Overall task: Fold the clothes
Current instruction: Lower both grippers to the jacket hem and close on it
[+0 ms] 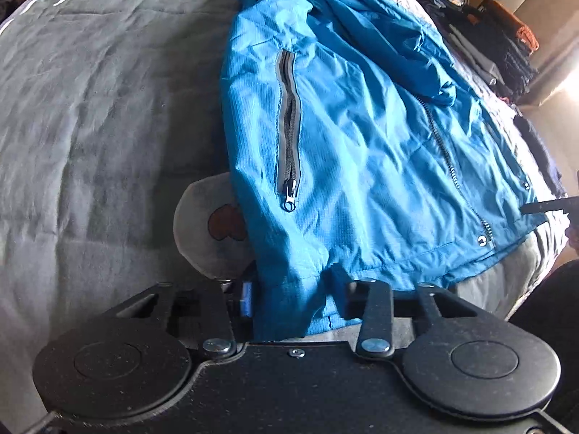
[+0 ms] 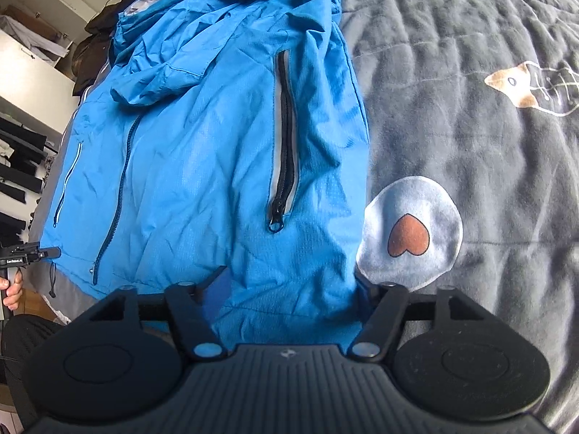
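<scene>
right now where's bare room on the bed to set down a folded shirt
Bare grey blanket right of the blue jacket, around the heart print and fish print; in the left wrist view, the wide stretch left of the jacket. Crowded: stacked clothes beyond the jacket.

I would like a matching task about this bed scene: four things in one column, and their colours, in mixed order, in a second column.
Things:
1. jacket
2. blanket
3. heart on the white patch
4. pocket zipper

Colours:
a. black
b. grey
c. blue
d. brown

Pairs: 1-c; 2-b; 3-d; 4-a
</scene>
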Demonstrator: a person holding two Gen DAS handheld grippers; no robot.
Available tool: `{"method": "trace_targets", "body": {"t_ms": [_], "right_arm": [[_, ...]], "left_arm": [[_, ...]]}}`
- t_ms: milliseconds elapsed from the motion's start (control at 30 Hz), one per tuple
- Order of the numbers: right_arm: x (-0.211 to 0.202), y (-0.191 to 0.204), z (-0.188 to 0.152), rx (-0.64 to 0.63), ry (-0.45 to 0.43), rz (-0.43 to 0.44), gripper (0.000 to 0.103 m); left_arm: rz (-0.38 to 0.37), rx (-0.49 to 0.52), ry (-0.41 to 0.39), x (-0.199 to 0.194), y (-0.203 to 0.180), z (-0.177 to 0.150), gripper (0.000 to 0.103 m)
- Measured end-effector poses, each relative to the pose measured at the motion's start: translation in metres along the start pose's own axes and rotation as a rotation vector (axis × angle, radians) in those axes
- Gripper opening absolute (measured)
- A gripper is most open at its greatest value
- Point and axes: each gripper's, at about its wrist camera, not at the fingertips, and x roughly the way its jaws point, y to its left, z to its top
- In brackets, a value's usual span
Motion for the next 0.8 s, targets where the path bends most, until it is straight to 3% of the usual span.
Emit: {"method": "trace_targets", "body": {"t_ms": [33, 133, 233, 400, 600, 800], "right_arm": [[-0.003, 0.002, 0.0, -0.003, -0.01, 0.003, 0.035], [-0.012, 0.006, 0.003, -0.007, -0.044, 0.02, 0.014], [-0.021, 0.013, 0.006, 0.002, -0.084, 0.058, 0.009], [-0.042, 0.021, 0.014, 0.051, -0.176, 0.174, 0.008], [-0.06, 0.029, 0.032, 0.134, -0.291, 0.324, 0.007], [-0.079, 0.03, 0.06, 0.202, -0.405, 0.436, 0.007]], "left_arm": [[-0.013, -0.003, -0.008, -0.002, 0.0, 0.0, 0.027], [-0.033, 0.005, -0.038, -0.008, -0.006, 0.0, 0.021], [-0.055, 0.004, -0.079, -0.017, -0.012, 0.003, 0.017], [-0.152, -0.035, -0.202, -0.042, -0.023, 0.017, 0.015], [-0.205, -0.022, -0.305, -0.055, -0.05, 0.051, 0.015], [-0.246, -0.063, -0.445, -0.069, -0.052, 0.09, 0.014]]}}
